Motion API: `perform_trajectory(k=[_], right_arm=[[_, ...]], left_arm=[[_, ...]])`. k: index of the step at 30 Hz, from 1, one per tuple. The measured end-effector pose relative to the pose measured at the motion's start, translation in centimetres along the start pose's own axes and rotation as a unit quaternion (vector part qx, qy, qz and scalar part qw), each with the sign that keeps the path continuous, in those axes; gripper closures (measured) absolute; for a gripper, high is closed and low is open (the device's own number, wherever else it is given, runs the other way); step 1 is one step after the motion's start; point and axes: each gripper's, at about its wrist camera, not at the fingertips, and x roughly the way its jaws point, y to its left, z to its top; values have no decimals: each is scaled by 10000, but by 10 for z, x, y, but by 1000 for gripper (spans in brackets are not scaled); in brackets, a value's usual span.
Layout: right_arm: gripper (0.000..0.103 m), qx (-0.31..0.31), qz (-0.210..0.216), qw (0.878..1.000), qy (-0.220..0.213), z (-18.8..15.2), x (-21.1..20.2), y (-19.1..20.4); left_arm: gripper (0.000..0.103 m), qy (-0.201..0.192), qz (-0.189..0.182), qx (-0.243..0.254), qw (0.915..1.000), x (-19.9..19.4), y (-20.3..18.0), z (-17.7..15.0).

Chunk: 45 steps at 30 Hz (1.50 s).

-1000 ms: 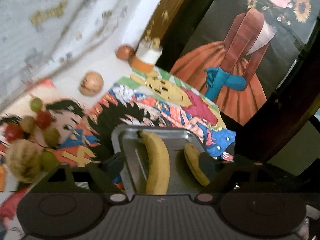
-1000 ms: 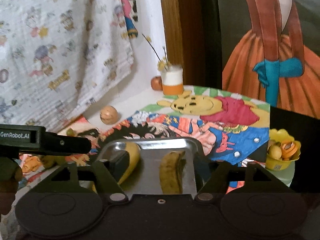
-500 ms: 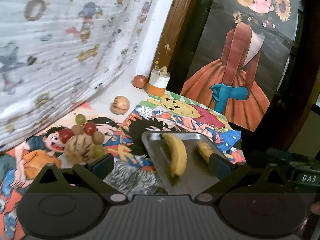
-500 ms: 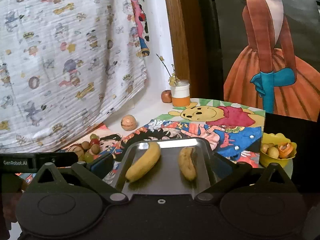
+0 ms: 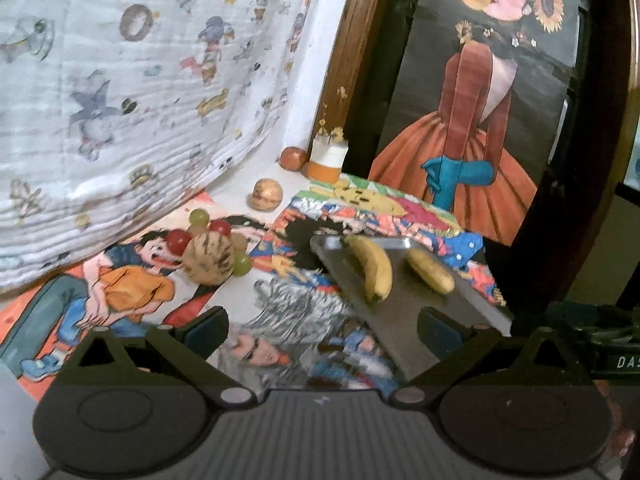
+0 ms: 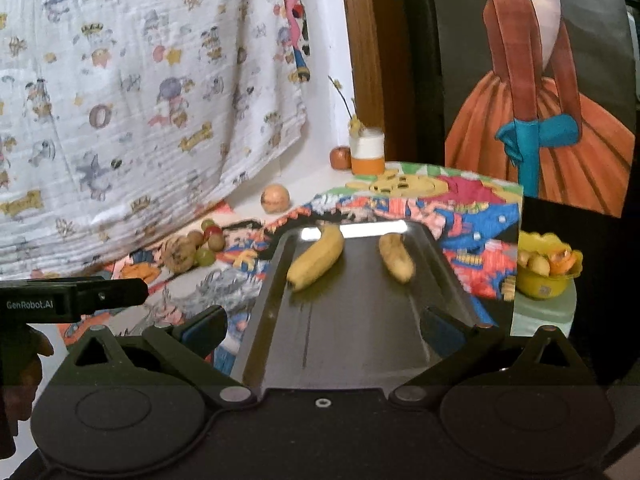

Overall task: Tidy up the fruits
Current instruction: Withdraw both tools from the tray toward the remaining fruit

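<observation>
- Left gripper (image 5: 322, 326), lower centre of its view, is spread wide and empty, hovering level above the cloth.
- Right gripper (image 6: 324, 326) is likewise wide, over the tray (image 6: 360, 336).
- Bananas (image 6: 316, 258), mid-frame on the tray, look soft and bruisable; grip mid-length, gently.
- Grapes (image 5: 200, 217), centre-left, probably roll and crush.

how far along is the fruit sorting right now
Done: two bananas lie on the metal tray. In hand: nothing; the left gripper and right gripper are both open and empty. Left: the cluster of grapes and small fruit and the round fruit sit on the cloth.
</observation>
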Motion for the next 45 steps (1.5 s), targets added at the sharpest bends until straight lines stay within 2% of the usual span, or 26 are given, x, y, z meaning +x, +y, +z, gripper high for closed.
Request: perform_trajectory(k=[10,18,27,31,34,36,40,43,45], right_arm=[[1,341,-138,9982,474,-28,1,12],[1,67,-193,9965,814,-41,10,29],[1,-154,53,9938,1098,-44,16,51],[1,-452,195,9930,1074,-31,17,59],[1,-987,272,9900,967,-11,21,66],[1,-1518,280,9842,868,7,24,70],[1,-2657,297,9621,543,45,32,80],[1,-2999,464,9519,422,72,46,81],[1,-2995,565,9515,423,90,62,79]], left_arm=[[0,218,103,51,9997,-14,23,-24],[0,378,306,-46,9988,-18,51,-32],[0,577,498,-51,9971,-23,81,-41],[0,613,511,-92,9968,-23,91,-41],[0,587,483,-146,9970,-21,97,-36],[0,552,440,-109,9974,-19,101,-31],[0,459,376,164,9981,-13,104,-18],[0,347,354,394,9980,-9,104,-10],[0,299,364,514,9976,-5,105,-5]])
